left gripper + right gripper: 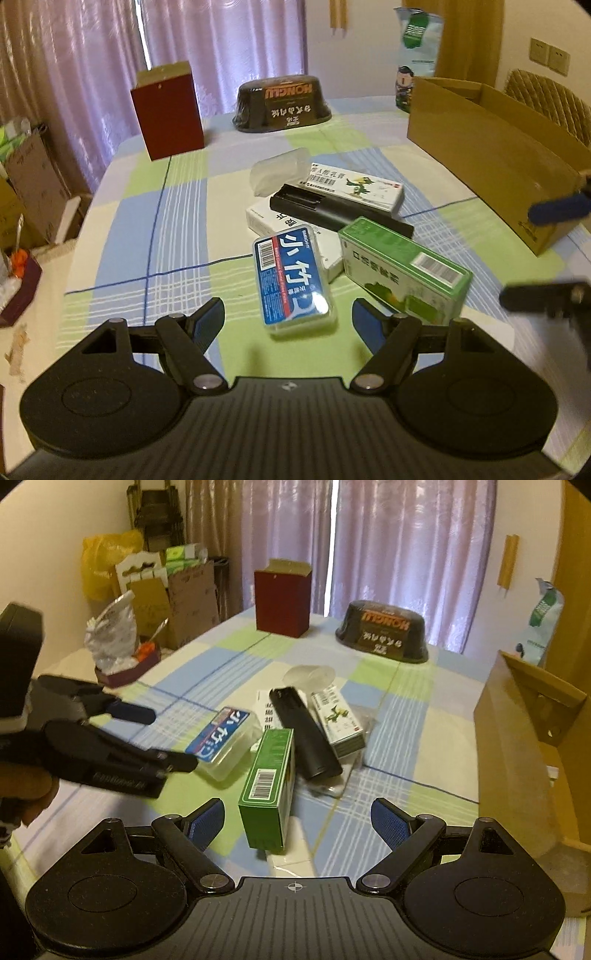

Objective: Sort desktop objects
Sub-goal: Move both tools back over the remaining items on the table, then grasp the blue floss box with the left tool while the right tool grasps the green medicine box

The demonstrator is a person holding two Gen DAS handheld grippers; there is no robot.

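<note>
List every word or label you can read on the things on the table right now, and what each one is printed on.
"HONGLU", upside down: on the dark oval tub at the far end.
"小竹", large white characters: on the blue-labelled clear case.
Green box: barcode sticker and printing, too blurred to read.
Long white box: barcode and small print, too small to read.
Flat white box: characters mostly covered, unreadable.

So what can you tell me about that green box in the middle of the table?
The green box is a long, narrow carton, apparently cardboard, green with a white barcode label near one end and pale printing on its side. It looks closed and lies flat on the checked tablecloth, at the near edge of the pile, one end resting against the black case. Neither gripper touches it.
</note>
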